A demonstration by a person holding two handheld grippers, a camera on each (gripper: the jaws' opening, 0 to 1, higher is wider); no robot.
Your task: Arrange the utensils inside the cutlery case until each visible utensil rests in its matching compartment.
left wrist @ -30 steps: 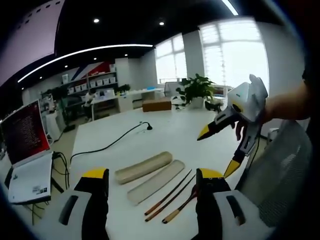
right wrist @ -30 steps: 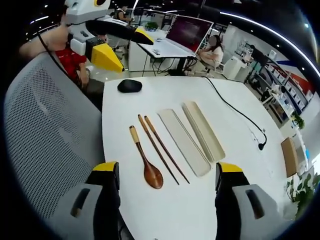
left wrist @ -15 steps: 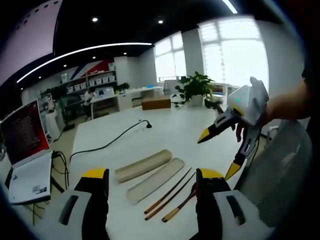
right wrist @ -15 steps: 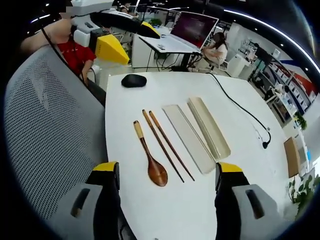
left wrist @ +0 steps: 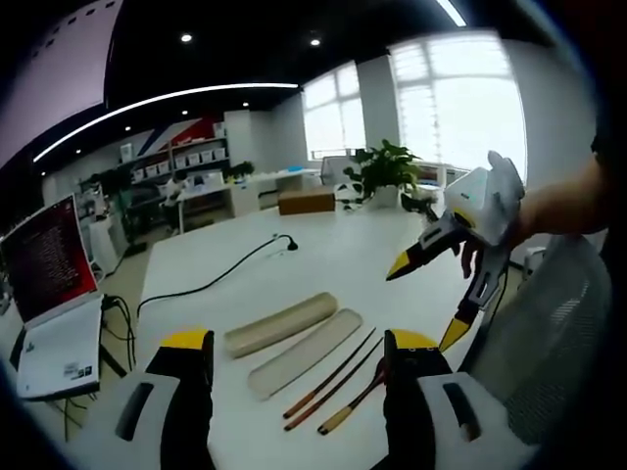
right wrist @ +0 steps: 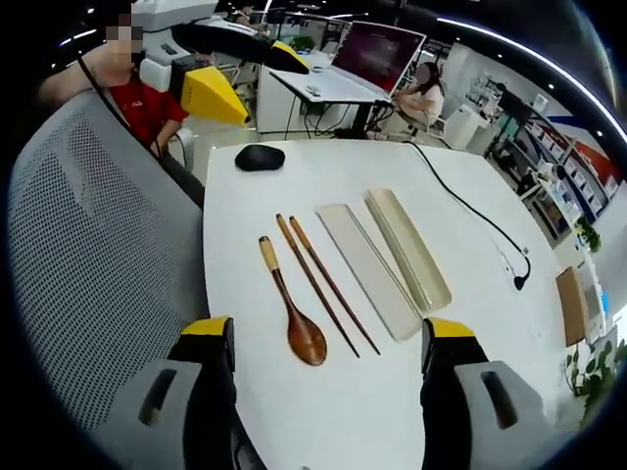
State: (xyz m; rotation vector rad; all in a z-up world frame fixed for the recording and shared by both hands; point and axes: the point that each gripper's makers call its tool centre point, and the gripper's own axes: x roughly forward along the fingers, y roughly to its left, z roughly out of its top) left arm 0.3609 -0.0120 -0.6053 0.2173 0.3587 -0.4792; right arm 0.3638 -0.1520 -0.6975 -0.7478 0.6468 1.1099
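Ahead of right gripper (right wrist: 328,377): spoon (right wrist: 291,315).

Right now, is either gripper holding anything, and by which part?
Nothing is held. Both grippers are open; the spoon and chopsticks lie on the table.

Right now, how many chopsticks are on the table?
2. Both chopsticks lie side by side on the white table, between the spoon and the flat case half. None seems hidden.
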